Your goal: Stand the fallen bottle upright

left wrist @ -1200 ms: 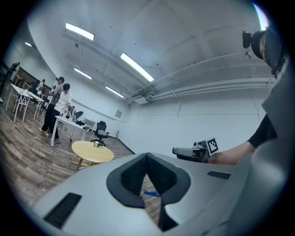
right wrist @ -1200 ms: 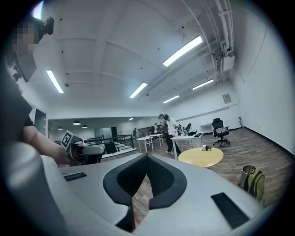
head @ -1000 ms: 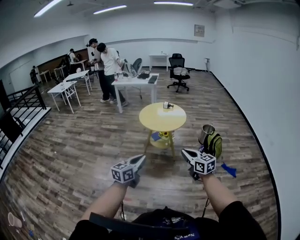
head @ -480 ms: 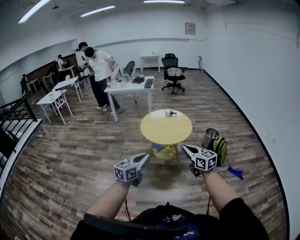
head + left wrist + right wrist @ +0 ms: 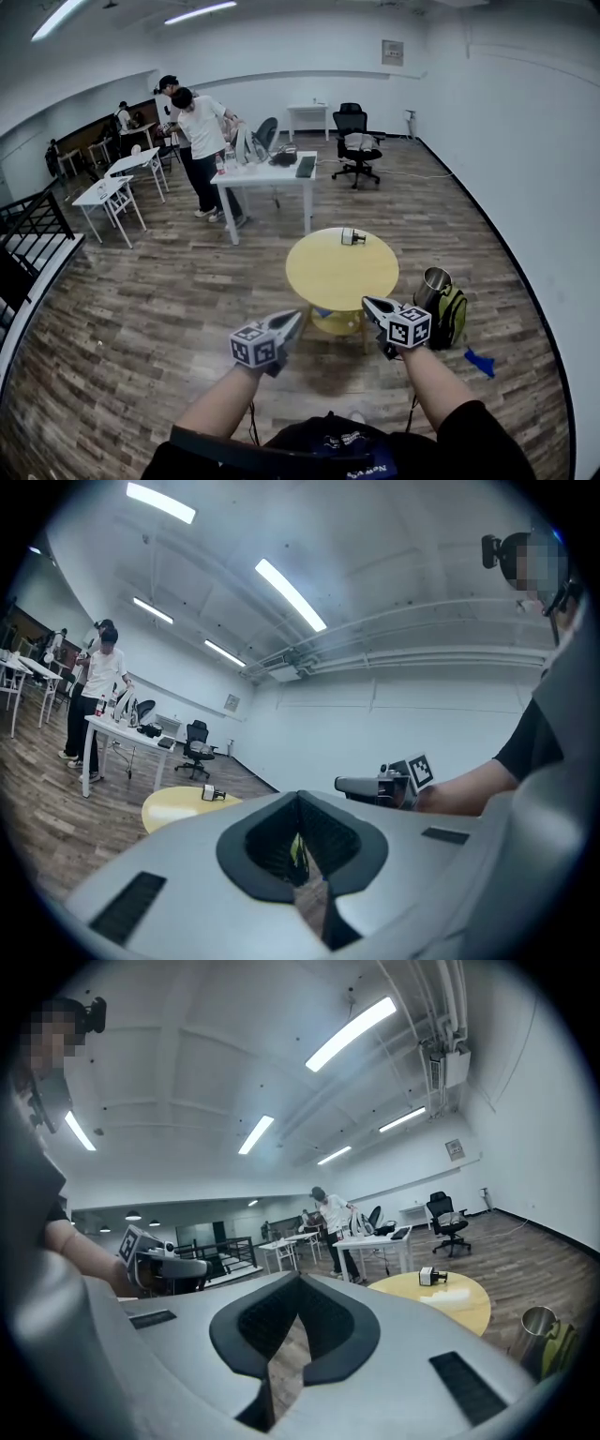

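Overhead, the head view lists the left gripper (image 5: 294,321) and right gripper (image 5: 370,307), both level, with jaws pressed together on nothing, near the round yellow table (image 5: 328,281).

Bottle (image 5: 352,237): lying on its side near the table's far edge, well apart from both grippers, with the tabletop between.

Steel cup (image 5: 536,1327) and green backpack (image 5: 564,1346): on the floor beside the table, seen in the right gripper and head views but not the left.

Beyond: a white desk (image 5: 267,176), people (image 5: 202,127) and an office chair (image 5: 358,142).

Small bottle (image 5: 352,236) — on its side
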